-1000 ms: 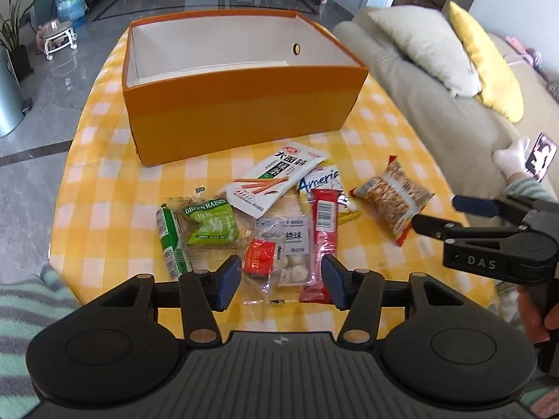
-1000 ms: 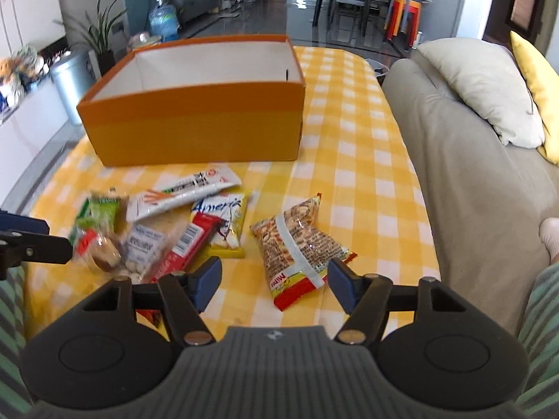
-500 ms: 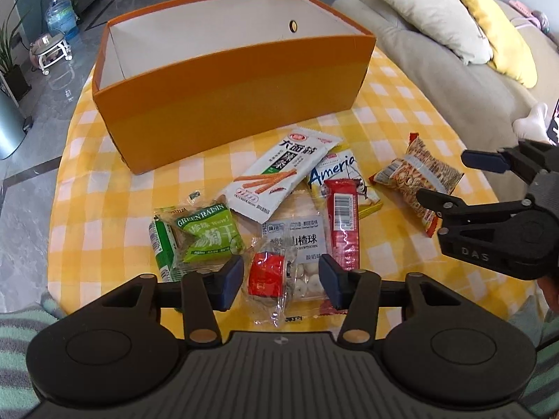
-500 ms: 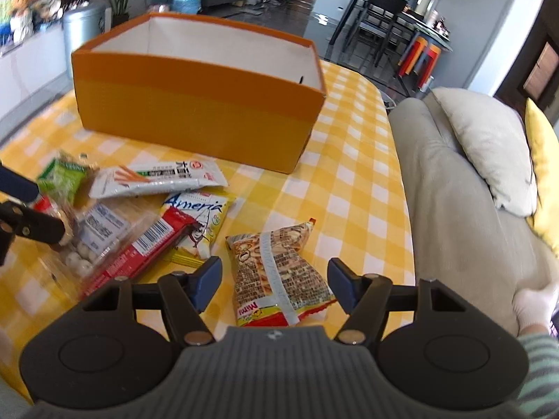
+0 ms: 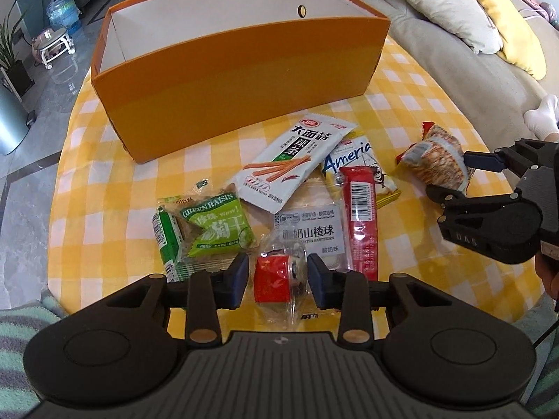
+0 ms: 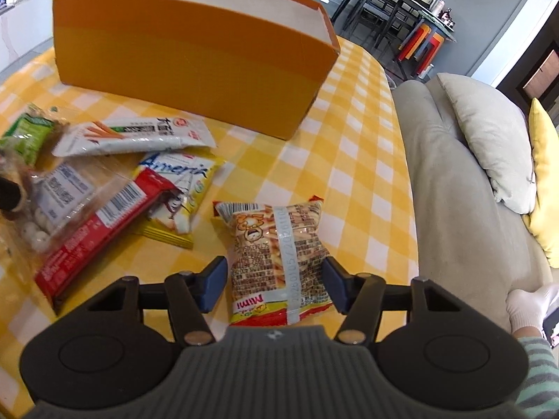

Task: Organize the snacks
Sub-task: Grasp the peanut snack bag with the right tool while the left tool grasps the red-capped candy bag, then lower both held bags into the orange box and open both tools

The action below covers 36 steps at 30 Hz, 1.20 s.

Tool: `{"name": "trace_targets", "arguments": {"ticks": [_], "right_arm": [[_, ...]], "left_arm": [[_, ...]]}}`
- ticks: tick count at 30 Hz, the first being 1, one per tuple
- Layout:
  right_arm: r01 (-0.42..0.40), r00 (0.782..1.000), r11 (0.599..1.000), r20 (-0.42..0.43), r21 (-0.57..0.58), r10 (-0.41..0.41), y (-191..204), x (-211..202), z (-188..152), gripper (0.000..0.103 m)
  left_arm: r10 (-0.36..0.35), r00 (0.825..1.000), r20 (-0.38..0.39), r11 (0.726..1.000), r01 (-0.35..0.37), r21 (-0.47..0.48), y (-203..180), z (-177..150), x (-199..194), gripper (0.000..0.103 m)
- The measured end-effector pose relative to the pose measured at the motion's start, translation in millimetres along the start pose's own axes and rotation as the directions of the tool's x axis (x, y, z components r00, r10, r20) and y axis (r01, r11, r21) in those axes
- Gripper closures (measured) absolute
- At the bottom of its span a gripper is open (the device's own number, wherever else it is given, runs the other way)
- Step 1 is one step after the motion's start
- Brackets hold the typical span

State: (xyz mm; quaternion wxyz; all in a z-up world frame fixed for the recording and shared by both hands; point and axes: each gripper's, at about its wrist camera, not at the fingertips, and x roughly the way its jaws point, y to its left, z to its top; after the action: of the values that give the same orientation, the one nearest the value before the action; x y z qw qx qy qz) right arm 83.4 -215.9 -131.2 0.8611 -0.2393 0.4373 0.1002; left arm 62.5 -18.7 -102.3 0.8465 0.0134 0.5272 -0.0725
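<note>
On the yellow checked table, an open orange box (image 5: 244, 70) (image 6: 195, 59) stands behind a scatter of snacks. My left gripper (image 5: 277, 277) is low over a small red snack in a clear wrapper (image 5: 274, 284). Its jaws are closing with the snack between the pads, and a thin gap still shows. My right gripper (image 6: 274, 284) (image 5: 457, 176) straddles the Mimi peanut packet (image 6: 276, 251) (image 5: 436, 160), jaws closing, pads just outside its edges. Nearby lie a green raisin pack (image 5: 213, 227), a white strip packet (image 5: 293, 160), a red bar (image 5: 360, 216) and a yellow pack (image 5: 353, 153).
A clear hawthorn-ball bag (image 5: 307, 230) lies under the red bar. A grey sofa (image 6: 454, 174) with beige and yellow cushions runs along the table's right side, and a white-socked foot (image 6: 527, 303) rests on it. The table's near edge is just below both grippers.
Both grippers have sunk toward the table and their jaws have narrowed, the left around the red snack and the right around the Mimi packet. The snacks have not moved.
</note>
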Motion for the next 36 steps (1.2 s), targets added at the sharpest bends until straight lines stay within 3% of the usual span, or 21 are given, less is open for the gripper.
{"name": "trace_targets", "arguments": {"ticks": [12, 22, 29, 36], "right_arm": [[0.029, 0.999, 0.999, -0.040, 0.027, -0.028, -6, 9, -4, 0.069], [0.008, 1.000, 0.998, -0.011, 0.056, -0.007, -9, -12, 0, 0.071], [-0.110, 0.994, 0.973, 0.000, 0.204, 0.113, -24, -36, 7, 0.071], [-0.248, 0.968, 0.921, 0.050, 0.300, 0.244, -35, -61, 31, 0.071]], "left_arm": [[-0.019, 1.000, -0.002, 1.000, 0.019, -0.016, 6, 1, 2, 0.071], [-0.048, 0.997, 0.056, 0.997, 0.052, -0.065, 12, -1, -19, 0.072], [-0.081, 0.988, 0.129, 0.986, 0.098, -0.132, 24, 9, -45, 0.072], [-0.092, 0.974, 0.209, 0.981, 0.125, -0.149, 35, 34, -75, 0.072]]}}
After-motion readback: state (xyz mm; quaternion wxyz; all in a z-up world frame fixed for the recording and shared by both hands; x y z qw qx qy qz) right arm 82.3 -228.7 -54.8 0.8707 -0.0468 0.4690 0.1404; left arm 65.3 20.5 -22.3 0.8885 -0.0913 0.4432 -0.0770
